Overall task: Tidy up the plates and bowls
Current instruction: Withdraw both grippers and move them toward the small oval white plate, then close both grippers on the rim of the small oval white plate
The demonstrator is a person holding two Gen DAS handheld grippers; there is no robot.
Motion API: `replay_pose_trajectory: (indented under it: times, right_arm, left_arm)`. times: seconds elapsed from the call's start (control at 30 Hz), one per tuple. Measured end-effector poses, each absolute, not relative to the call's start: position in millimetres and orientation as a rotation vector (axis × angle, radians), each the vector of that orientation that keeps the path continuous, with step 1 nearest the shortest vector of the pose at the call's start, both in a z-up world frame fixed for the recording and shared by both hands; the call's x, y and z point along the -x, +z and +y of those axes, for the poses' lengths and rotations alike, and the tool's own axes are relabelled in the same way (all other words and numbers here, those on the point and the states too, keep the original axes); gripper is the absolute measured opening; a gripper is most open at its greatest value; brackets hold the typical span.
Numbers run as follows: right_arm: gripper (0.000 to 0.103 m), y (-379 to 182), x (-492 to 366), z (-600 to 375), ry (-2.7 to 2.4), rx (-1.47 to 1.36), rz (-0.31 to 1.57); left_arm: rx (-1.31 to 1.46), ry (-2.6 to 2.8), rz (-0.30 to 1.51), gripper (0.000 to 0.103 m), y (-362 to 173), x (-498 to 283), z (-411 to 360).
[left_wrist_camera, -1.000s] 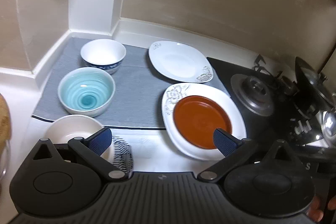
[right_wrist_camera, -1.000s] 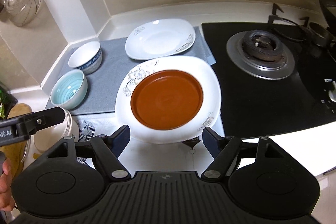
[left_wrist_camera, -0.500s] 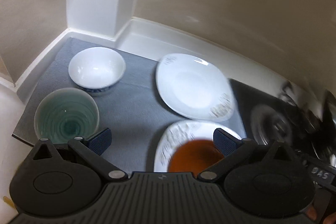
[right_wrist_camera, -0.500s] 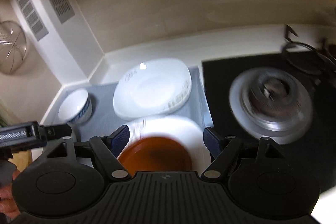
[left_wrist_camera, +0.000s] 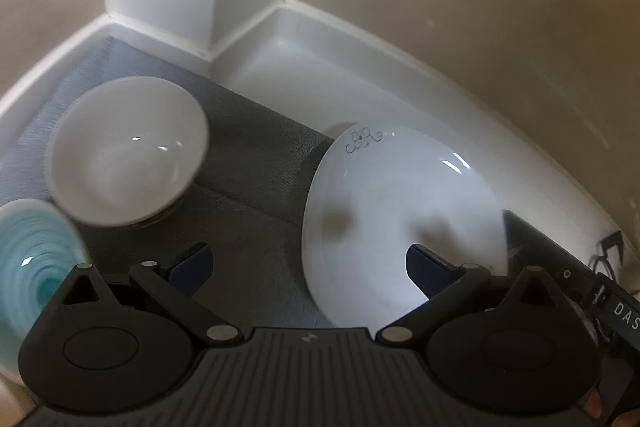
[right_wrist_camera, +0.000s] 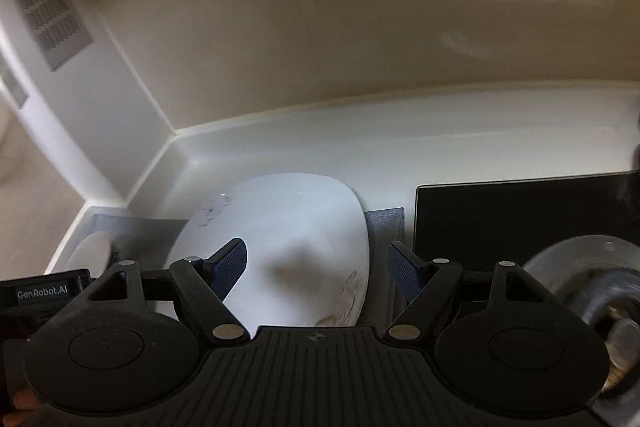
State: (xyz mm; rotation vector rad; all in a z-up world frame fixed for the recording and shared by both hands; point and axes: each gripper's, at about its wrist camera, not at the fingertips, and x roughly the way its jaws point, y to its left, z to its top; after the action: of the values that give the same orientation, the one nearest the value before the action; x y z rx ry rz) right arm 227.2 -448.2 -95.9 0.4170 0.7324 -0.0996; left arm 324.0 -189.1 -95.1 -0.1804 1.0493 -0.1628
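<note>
Plates and bowls were not yet gathered, as far as these views showed: the white plate (left_wrist_camera: 400, 211) lay alone on the grey mat (left_wrist_camera: 256, 187) near the back wall, with the white bowl (left_wrist_camera: 128, 151) and the blue bowl (left_wrist_camera: 36, 259) standing separately to its left, nothing stacked. The left hand-held gripper (left_wrist_camera: 308, 263) hung over the mat with its jaws spread and empty. The right hand-held gripper (right_wrist_camera: 318, 267) was likewise spread and empty above the plate's right rim, so I judged the sorting barely begun, with a first grasp seemingly near.

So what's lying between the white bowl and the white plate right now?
Only bare grey mat, seen in the left wrist view: the white bowl and white plate sit apart with nothing between them.
</note>
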Motion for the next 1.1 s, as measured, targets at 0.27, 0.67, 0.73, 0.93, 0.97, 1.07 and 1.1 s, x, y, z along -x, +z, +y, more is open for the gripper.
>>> replay_pose_trajectory:
  times: [0.27,0.67,0.73,0.93,0.97,1.07,1.1]
  right_arm:
    - [0.079,-128.8,-267.1,-456.9,-0.063,-0.446,0.791]
    - [0.079,-154.0,-291.8,-455.6,-0.033,-0.45,0.841]
    - [0.079,-155.6,-293.1,-455.6,-0.03,-0.455,0.842]
    - [0.079,-157.4,-291.9,-457.3,-0.022,-0.469,0.841]
    - [0.079,-157.7,-291.2,-458.0,-0.02,-0.477,0.842]
    - [0.079,-158.5,-287.3,-461.7,-0.01,-0.51,0.846]
    - [0.079,-158.7,-286.6,-463.1,-0.008,-0.522,0.848]
  left_arm:
    - [0.175,-0.156,1.098,0.103,-123.8,-352.0,-202.8]
    - [0.182,-0.128,1.124,0.103,-144.1,-372.3,-204.5]
    - [0.182,-0.129,1.123,0.103,-144.6,-372.7,-206.2]
    - [0.16,-0.133,1.115,0.103,-145.4,-375.5,-213.8]
    - [0.158,-0.136,1.115,0.103,-144.4,-373.9,-215.0]
    - [0.164,-0.17,1.121,0.103,-143.2,-373.1,-216.4]
    - [0.17,-0.18,1.125,0.103,-142.9,-373.2,-216.3]
